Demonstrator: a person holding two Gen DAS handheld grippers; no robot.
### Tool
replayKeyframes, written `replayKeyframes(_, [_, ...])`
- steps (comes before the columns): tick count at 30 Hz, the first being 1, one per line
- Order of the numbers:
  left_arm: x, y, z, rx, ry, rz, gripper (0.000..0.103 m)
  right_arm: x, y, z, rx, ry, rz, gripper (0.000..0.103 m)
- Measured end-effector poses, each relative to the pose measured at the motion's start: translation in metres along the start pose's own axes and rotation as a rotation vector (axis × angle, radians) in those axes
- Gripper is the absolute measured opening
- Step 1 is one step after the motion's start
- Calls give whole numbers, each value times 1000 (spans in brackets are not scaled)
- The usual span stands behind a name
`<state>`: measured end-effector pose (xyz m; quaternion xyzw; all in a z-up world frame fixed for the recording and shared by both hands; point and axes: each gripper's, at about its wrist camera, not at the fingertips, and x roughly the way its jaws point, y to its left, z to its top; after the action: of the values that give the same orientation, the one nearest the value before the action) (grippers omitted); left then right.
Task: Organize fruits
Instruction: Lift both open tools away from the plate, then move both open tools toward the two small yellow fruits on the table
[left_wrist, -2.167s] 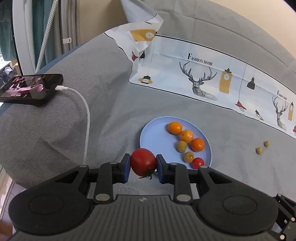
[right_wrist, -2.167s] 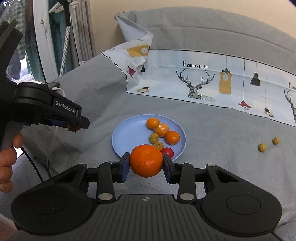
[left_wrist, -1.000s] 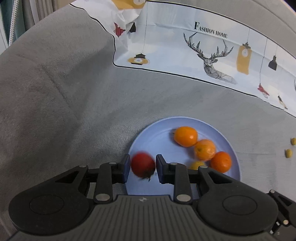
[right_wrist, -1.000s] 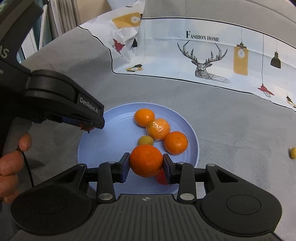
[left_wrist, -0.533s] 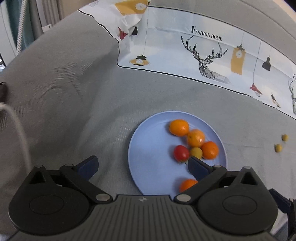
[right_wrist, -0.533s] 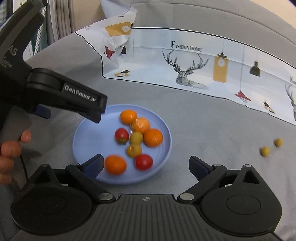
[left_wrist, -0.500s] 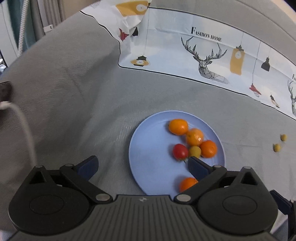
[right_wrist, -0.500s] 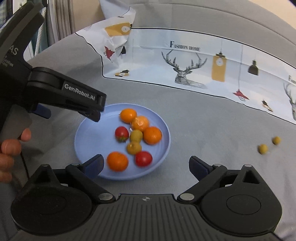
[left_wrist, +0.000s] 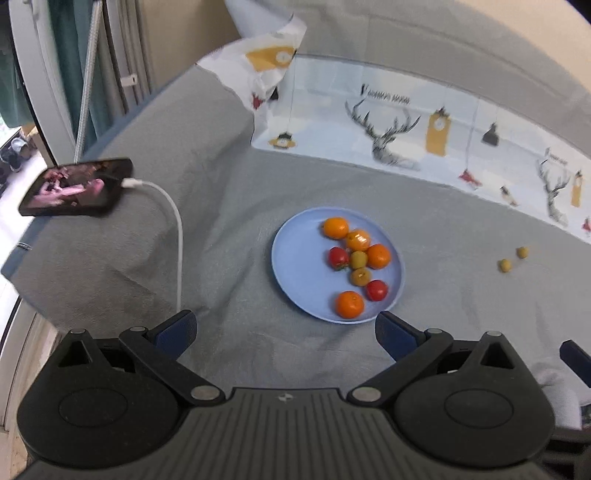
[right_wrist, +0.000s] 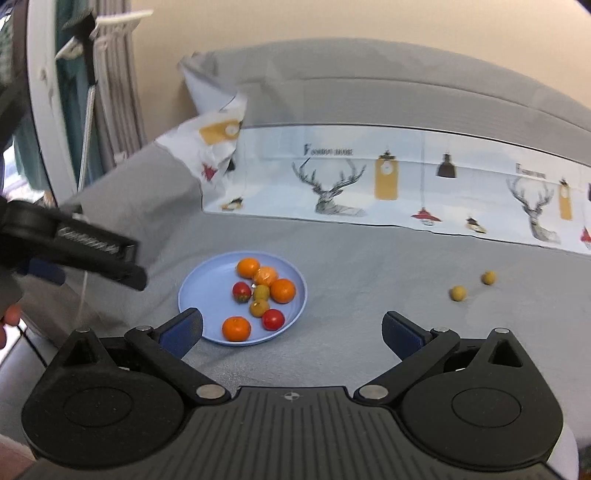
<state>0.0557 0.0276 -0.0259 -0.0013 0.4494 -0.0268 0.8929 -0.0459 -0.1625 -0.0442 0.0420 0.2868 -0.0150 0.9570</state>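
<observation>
Two small round yellow-green fruits (right_wrist: 458, 293) lie loose on the grey cloth-covered surface (right_wrist: 369, 280), close together but not touching, well apart from the round pale-blue plate (right_wrist: 199, 291) that already holds the other fruit: four orange mandarins, two red tomatoes and two more of the small yellow-green fruits. In the right wrist view the loose pair sits right of centre, the nearer one just above the right-hand blue pad, the other (right_wrist: 489, 277) a little farther up and to the right; the plate lies at lower centre-left, partly behind the left-hand pad. In the left wrist view the same pair (left_wrist: 504, 265) shows far out toward the right edge, with the plate (left_wrist: 291, 258) almost straight ahead. Judged from that, the right gripper (right_wrist: 291, 332) is the nearer one to the stray fruits, and reaching them seems to call for a swing to its right and forward, away from the plate. Being round, they offer no long axis to line up with. The right gripper's jaws are opening, nearly at their widest, with nothing between them. The left gripper (left_wrist: 286, 336) stands spread wide and empty too. A dark phone on a white cable (left_wrist: 77, 186) lies at the left of the left wrist view, clear of all this.
</observation>
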Motion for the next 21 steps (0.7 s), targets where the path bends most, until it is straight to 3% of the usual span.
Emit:
replayKeyframes(6, [-71, -13, 1, 57, -108, 29, 103, -46, -14, 6, 90, -41, -4, 102])
replayKeyframes(10, [-139, -17, 9, 62, -205, -14, 103, -73, -26, 8, 136, -65, -20, 102])
replayKeyframes(15, [-225, -24, 27, 44, -304, -114, 103, -96, -39, 10, 178, -84, -48, 102])
replayKeyframes(21, [-299, -28, 41, 6, -398, -260, 103, -108, -42, 11, 185, -101, -71, 102])
